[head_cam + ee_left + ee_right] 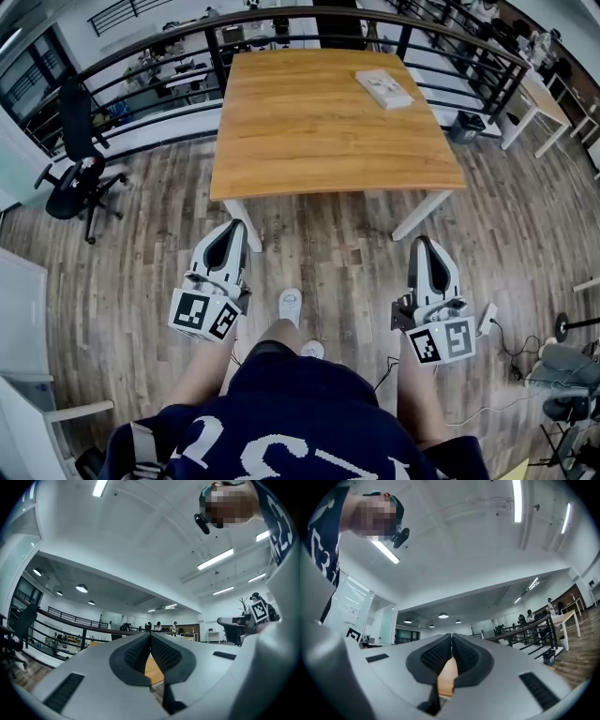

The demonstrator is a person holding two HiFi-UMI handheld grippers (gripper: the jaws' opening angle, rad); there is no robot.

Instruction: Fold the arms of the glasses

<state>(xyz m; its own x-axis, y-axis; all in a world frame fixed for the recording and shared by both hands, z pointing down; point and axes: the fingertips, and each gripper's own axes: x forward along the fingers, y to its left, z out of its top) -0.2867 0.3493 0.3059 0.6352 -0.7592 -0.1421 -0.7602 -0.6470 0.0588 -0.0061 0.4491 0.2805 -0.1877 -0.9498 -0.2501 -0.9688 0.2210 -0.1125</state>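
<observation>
A wooden table point(319, 131) stands ahead of me, and a flat white object point(383, 88) lies near its far right corner. I cannot make out glasses in any view. My left gripper point(233, 232) hangs short of the table's near left corner, over the floor. My right gripper point(424, 247) hangs short of the near right corner. Both point slightly upward toward the table. In the left gripper view the left gripper point(150, 638) has its pads pressed together with nothing between them. In the right gripper view the right gripper point(452, 638) is likewise shut and empty.
A black office chair point(75, 178) stands on the wood floor at the left. A dark railing point(178, 47) curves behind the table, with a bin point(466, 127) and a white desk point(542, 98) at the right. My shoes point(291, 303) are between the grippers.
</observation>
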